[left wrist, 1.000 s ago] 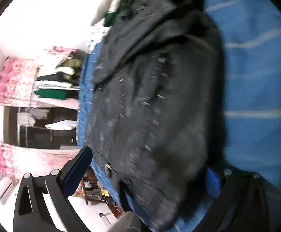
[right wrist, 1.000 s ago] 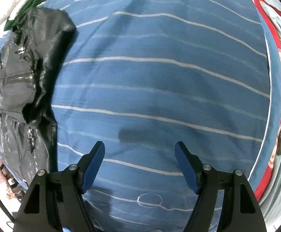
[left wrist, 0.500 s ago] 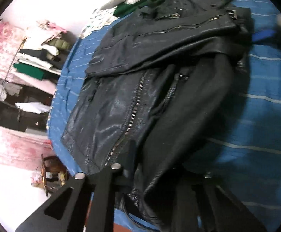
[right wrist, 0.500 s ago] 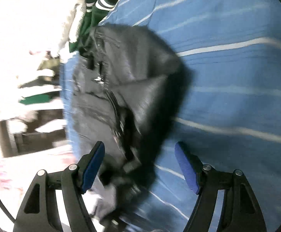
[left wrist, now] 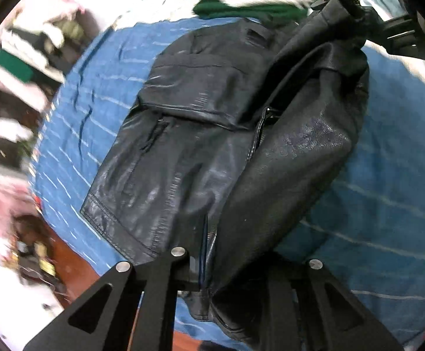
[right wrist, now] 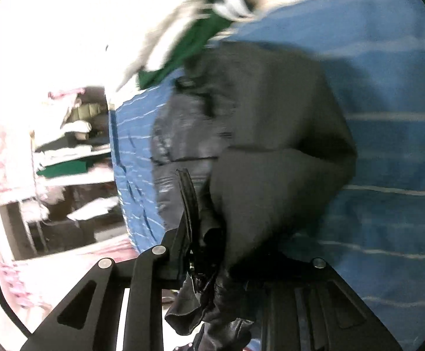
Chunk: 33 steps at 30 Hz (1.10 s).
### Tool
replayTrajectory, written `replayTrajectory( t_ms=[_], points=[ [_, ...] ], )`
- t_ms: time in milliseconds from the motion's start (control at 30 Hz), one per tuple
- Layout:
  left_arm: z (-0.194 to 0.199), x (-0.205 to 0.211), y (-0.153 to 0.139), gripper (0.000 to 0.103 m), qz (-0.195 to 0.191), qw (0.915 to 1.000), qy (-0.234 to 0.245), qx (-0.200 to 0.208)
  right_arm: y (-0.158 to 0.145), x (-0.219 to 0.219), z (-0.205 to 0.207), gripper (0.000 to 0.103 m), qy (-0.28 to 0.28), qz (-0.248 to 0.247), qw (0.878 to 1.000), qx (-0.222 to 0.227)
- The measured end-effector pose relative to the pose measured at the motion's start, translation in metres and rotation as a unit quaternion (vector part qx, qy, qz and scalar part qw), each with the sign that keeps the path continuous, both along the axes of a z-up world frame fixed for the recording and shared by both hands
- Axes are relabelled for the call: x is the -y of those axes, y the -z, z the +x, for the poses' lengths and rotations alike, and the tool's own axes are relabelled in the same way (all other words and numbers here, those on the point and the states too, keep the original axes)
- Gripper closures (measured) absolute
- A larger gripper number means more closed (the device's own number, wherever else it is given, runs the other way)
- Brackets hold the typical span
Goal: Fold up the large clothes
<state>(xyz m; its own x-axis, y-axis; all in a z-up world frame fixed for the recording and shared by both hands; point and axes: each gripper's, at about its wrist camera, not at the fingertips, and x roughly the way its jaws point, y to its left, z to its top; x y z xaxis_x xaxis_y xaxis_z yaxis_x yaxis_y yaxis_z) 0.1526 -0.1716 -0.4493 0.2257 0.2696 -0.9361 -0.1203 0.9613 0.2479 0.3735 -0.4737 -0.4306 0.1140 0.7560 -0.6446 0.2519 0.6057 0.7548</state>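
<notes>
Jacket (left wrist: 183,158) lies long-ways between the grippers, the left gripper (left wrist: 227,266) pinching its bottom edge and the right gripper (right wrist: 212,263) pinching its far top end.

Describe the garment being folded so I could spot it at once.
Look at the blue striped bed. On it lies a black leather jacket, pinched by the left gripper and right gripper. Its shiny black hide and zips set it apart from the green clothes behind it.
</notes>
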Motion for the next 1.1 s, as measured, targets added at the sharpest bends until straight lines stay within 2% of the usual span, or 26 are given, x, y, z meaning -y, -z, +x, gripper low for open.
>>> replayTrajectory(
  t_ms=[167,267,300,333,400,467,533,600,633,700,767,800,833,900,933,1033,1100],
  points=[
    [0.018,-0.085,-0.019,0.085,-0.060,0.9972,-0.043,0.008,-0.054,-0.101,0.038,0.076,-0.050,-0.051,0.997,0.018],
    [0.028,-0.144,-0.011,0.069,-0.067,0.9944,-0.079,0.021,-0.064,-0.170,0.062,0.076,-0.079,-0.094,0.992,0.017],
    [0.031,-0.165,-0.007,0.059,-0.067,0.9929,-0.096,0.022,-0.064,-0.189,0.068,0.076,-0.085,-0.106,0.991,0.017],
    [0.035,-0.184,-0.002,0.050,-0.067,0.9909,-0.114,0.023,-0.060,-0.214,0.076,0.076,-0.098,-0.124,0.987,0.017],
    [0.042,-0.223,0.017,0.043,-0.072,0.9863,-0.147,0.022,-0.048,-0.248,0.087,0.074,-0.111,-0.145,0.983,0.008],
    [0.045,-0.253,0.036,0.043,-0.070,0.9826,-0.171,0.011,-0.024,-0.290,0.099,0.069,-0.135,-0.167,0.977,-0.007],
    [0.041,-0.280,0.045,0.043,-0.069,0.9781,-0.196,0.009,0.003,-0.320,0.107,0.045,-0.159,-0.174,0.972,-0.019],
    [0.036,-0.297,0.047,0.043,-0.073,0.9750,-0.210,0.009,0.026,-0.334,0.110,0.035,-0.175,-0.161,0.971,-0.025],
    [0.033,-0.301,0.046,0.042,-0.074,0.9744,-0.212,0.011,0.029,-0.337,0.112,0.035,-0.174,-0.156,0.972,-0.023],
    [0.029,-0.302,0.043,0.042,-0.076,0.9752,-0.207,0.014,0.024,-0.327,0.112,0.035,-0.158,-0.108,0.981,-0.012],
    [0.028,-0.294,0.039,0.041,-0.079,0.9771,-0.197,0.019,0.011,-0.296,0.108,0.035,-0.125,-0.067,0.990,0.008],
    [0.029,-0.290,0.040,0.036,-0.084,0.9777,-0.191,0.019,0.003,-0.280,0.106,0.035,-0.109,-0.063,0.992,0.018],
    [0.032,-0.286,0.042,0.026,-0.091,0.9779,-0.188,0.015,-0.007,-0.253,0.102,0.035,-0.083,-0.067,0.994,0.030],
    [0.038,-0.279,0.054,0.016,-0.100,0.9773,-0.186,0.010,-0.015,-0.204,0.096,0.035,-0.038,-0.089,0.995,0.038],
    [0.041,-0.277,0.065,0.015,-0.101,0.9774,-0.186,0.002,-0.014,-0.182,0.094,0.035,-0.019,-0.097,0.994,0.036],
    [0.047,-0.271,0.102,0.011,-0.096,0.9774,-0.185,-0.034,0.009,-0.115,0.093,0.035,0.013,-0.139,0.990,0.016],
    [0.047,-0.275,0.113,0.003,-0.102,0.9737,-0.200,-0.036,0.029,-0.090,0.097,0.035,0.010,-0.131,0.991,0.008]
  ],
)
